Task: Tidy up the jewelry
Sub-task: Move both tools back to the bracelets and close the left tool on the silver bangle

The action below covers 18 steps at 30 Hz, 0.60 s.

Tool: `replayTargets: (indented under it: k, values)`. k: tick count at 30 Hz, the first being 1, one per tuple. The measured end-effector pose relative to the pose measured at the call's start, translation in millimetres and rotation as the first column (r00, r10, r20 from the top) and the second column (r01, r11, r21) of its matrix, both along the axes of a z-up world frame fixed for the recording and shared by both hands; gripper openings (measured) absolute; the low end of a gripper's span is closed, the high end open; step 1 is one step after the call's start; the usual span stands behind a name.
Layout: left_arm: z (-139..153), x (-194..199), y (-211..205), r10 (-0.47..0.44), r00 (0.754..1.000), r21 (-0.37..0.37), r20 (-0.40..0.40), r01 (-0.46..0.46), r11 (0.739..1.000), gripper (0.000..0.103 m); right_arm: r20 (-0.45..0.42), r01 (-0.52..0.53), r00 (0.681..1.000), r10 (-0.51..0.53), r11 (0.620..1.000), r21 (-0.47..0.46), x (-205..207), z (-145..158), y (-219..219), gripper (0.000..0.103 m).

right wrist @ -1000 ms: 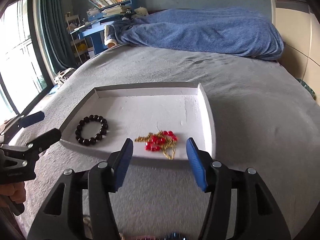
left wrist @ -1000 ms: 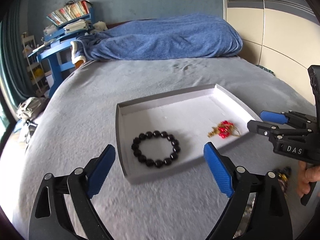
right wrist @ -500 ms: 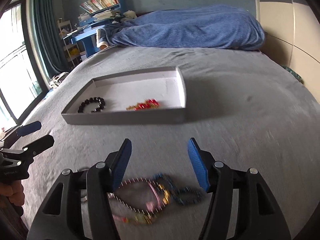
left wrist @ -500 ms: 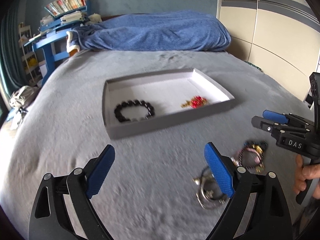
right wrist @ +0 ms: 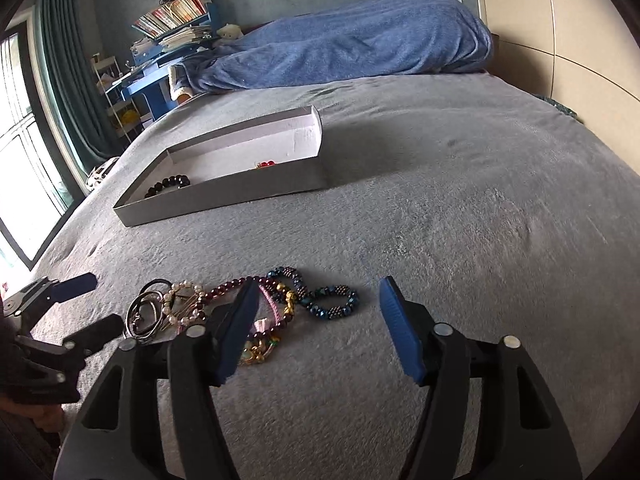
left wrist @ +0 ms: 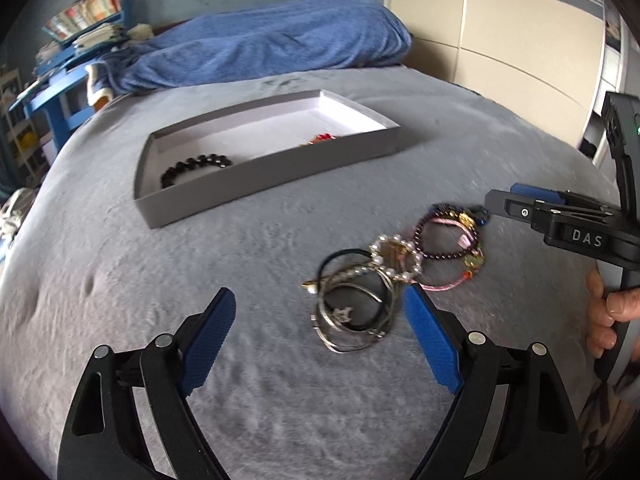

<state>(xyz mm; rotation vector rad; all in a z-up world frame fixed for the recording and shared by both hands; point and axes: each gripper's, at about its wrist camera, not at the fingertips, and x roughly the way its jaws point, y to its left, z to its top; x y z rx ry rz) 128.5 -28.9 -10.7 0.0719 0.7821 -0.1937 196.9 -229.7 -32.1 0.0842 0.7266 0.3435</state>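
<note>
Here both grippers are hovering low over the grey bedspread (right wrist: 460,208). Left gripper (left wrist: 320,330): fingers spread wide, empty, pointing at the jewelry pile (left wrist: 360,304). Right gripper (right wrist: 316,320): fingers likewise apart, holding nothing, its left finger overlapping the pile in view. Beyond, well apart, the grey tray (left wrist: 248,180) is holding a black bead bracelet (left wrist: 196,164) and a red-gold piece (left wrist: 322,138).

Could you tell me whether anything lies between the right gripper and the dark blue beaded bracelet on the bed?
Nothing visible does. The right gripper is open just short of the dark blue beaded bracelet, with only bare grey bedspread between them; the tangled jewelry pile lies to its left.
</note>
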Motion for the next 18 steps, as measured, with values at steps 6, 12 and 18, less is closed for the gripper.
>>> replayTargets:
  k: [6, 12, 18]
  values:
    - [-10, 9, -13, -0.038, 0.998, 0.036, -0.051, 0.04, 0.999, 0.082, -0.007, -0.014, 1.0, 0.014, 1.0, -0.009, -2, -3, 4, 0.064]
    - [-19, 20, -21, -0.057, 0.992, 0.045, -0.11, 0.063, 0.997, 0.051, -0.017, -0.006, 1.0, 0.006, 1.0, 0.0, 0, -6, 2, 0.064]
    - [-11, 10, -16, -0.056, 0.995, 0.008, -0.078, 0.056, 0.998, 0.05, -0.023, -0.012, 1.0, 0.012, 1.0, -0.004, -1, -8, 4, 0.064]
